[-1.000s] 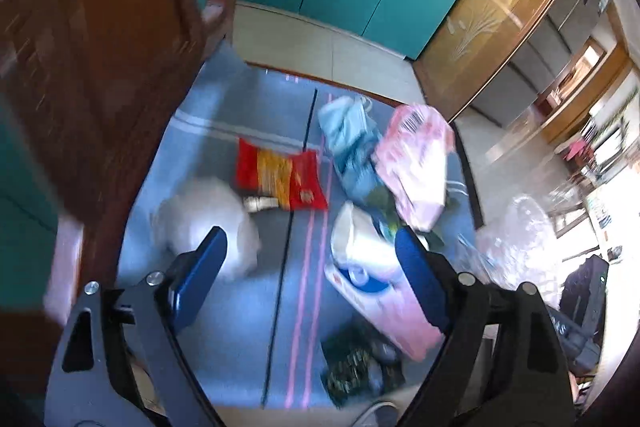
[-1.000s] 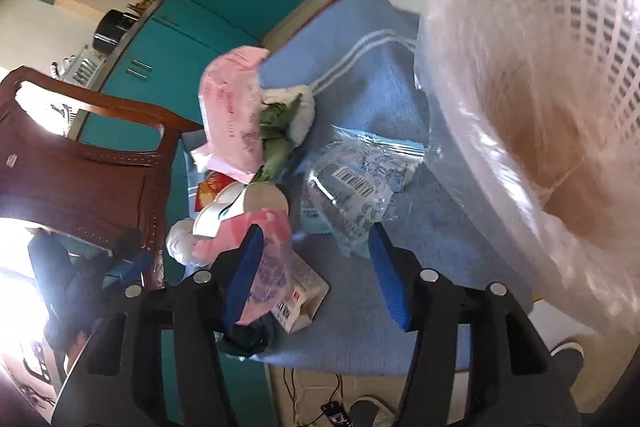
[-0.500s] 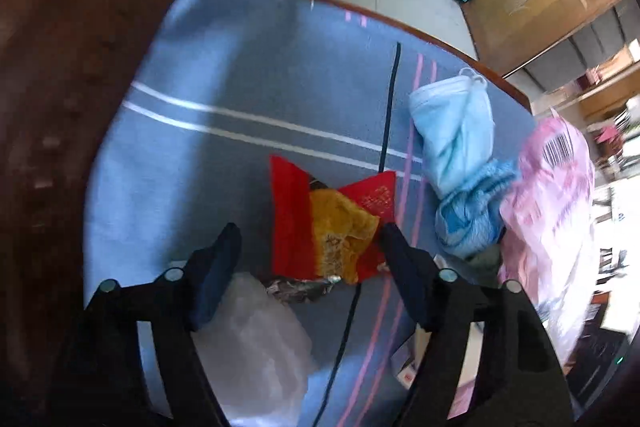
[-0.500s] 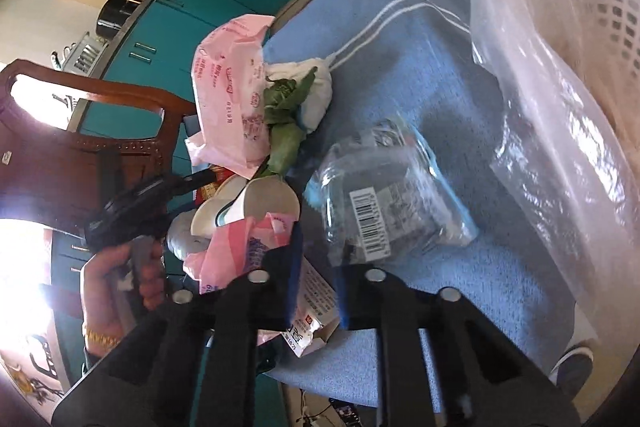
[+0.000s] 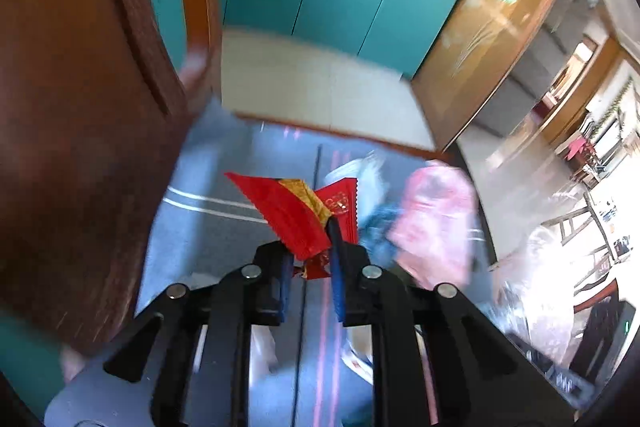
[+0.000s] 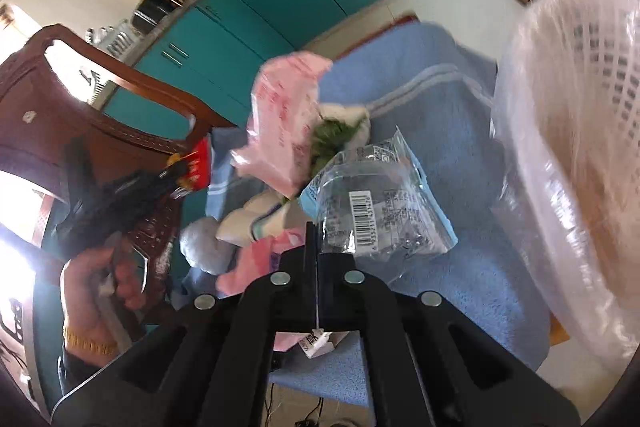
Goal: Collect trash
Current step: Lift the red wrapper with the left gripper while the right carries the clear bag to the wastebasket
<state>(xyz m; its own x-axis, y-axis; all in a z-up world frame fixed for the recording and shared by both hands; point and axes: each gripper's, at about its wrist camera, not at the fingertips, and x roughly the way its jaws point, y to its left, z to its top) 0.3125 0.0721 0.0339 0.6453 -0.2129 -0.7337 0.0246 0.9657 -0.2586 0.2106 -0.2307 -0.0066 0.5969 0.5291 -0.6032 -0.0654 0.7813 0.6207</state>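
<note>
The left claw (image 5: pixel 310 259) is clenched on the lower corner of a red wrapper (image 5: pixel 298 219), which stands up off the blue cloth (image 5: pixel 192 211) and fans out above the fingers. The right claw (image 6: pixel 314 259) is pinched tight on the near edge of a clear bag (image 6: pixel 380 203) with a barcode; the bag slopes away from the claw and looks to be mostly clear of the cloth.

Both pieces look feather-light, thin and slick. The wrapper is crinkly foil that keeps its creases; the bag is limp film that will sag and swing. An edge or corner pinch suits them, though film could slide out of a loose grip.

Beyond lie a pink bag (image 6: pixel 284 123), some greenish scraps (image 6: pixel 332 137) and a grey wad (image 6: pixel 200 243), heaped together. The lined bin (image 6: pixel 576 131) stands just right of the clear bag, well across from the wrapper.
</note>
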